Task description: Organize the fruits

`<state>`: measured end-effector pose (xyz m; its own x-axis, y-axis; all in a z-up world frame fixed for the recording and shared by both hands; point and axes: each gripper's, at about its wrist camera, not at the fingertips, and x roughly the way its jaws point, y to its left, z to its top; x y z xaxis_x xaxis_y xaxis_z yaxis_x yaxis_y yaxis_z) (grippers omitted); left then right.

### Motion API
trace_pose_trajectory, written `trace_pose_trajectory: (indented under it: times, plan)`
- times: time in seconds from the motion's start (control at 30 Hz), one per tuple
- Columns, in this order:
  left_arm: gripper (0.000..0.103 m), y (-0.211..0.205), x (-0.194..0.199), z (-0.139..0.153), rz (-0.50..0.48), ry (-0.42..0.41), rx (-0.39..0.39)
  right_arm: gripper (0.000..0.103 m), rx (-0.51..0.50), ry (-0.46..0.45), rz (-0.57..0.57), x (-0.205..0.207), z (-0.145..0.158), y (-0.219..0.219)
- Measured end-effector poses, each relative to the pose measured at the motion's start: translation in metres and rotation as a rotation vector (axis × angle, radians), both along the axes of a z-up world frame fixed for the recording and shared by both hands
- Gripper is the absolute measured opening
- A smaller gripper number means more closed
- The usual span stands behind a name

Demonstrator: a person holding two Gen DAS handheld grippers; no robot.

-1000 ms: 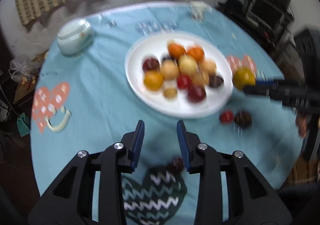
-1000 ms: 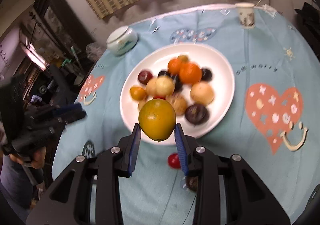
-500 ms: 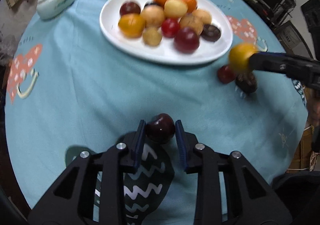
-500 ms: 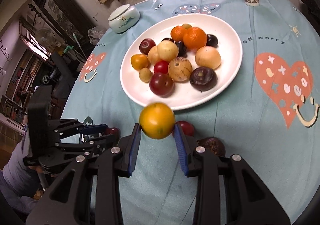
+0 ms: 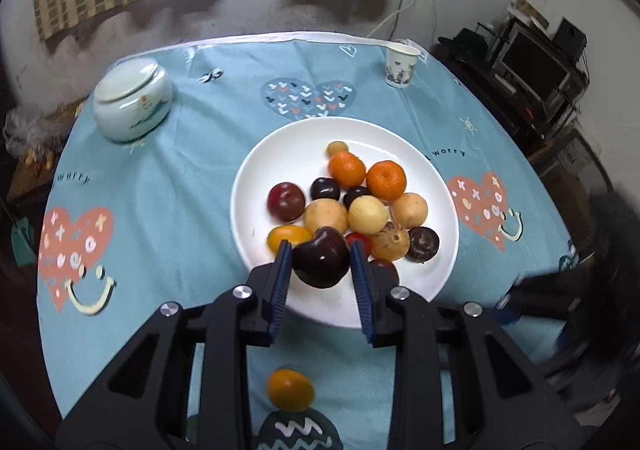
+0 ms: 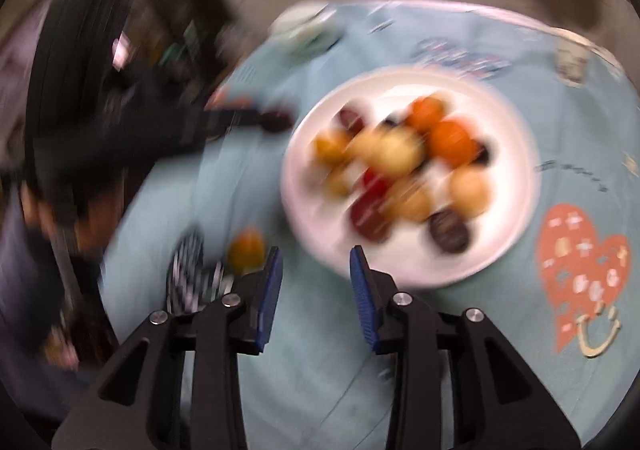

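Observation:
My left gripper (image 5: 320, 264) is shut on a dark purple plum (image 5: 321, 257) and holds it above the near rim of the white plate (image 5: 280, 153). The plate holds several fruits: oranges, yellow fruits, plums and a red one. A yellow-orange fruit (image 5: 290, 389) lies on the blue tablecloth below the left gripper; it also shows in the blurred right wrist view (image 6: 246, 250). My right gripper (image 6: 314, 270) is open and empty above the cloth, near the plate (image 6: 520, 209). The left gripper with the plum (image 6: 276, 121) shows to its left.
A lidded ceramic jar (image 5: 132, 105) stands at the back left and a paper cup (image 5: 401, 65) at the back right. The round table's edge (image 5: 304, 37) runs along the wall. Shelves with electronics (image 5: 532, 65) stand to the right.
My left gripper has lifted the plum off the cloth and carried it over the plate's near rim. My right gripper has let go of the yellow-orange fruit, which now lies on the cloth, and is moving.

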<state>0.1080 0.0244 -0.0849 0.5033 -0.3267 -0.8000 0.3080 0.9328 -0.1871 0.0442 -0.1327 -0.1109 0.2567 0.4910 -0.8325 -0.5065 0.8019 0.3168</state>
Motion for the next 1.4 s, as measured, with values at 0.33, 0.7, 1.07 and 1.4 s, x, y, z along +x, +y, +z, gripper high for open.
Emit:
trace_pose_trajectory:
  times: [0.33, 0.7, 1.07, 1.4]
  plan:
    - [0.03, 0.084, -0.045, 0.013, 0.189, -0.018, -0.04, 0.061, 0.03, 0.085, 0.128, 0.008, -0.064, 0.103]
    - [0.03, 0.088, -0.05, 0.004, 0.191, 0.008, -0.071, 0.04, -0.048, 0.032, 0.186, 0.01, -0.052, 0.121]
    - [0.03, -0.021, 0.031, -0.021, 0.002, 0.05, -0.042, 0.04, -0.111, -0.149, -0.181, 0.09, -0.001, -0.007]
    - [0.041, -0.035, 0.044, -0.028, 0.003, 0.038, 0.021, 0.071, -0.059, -0.163, -0.265, 0.102, -0.004, -0.037]
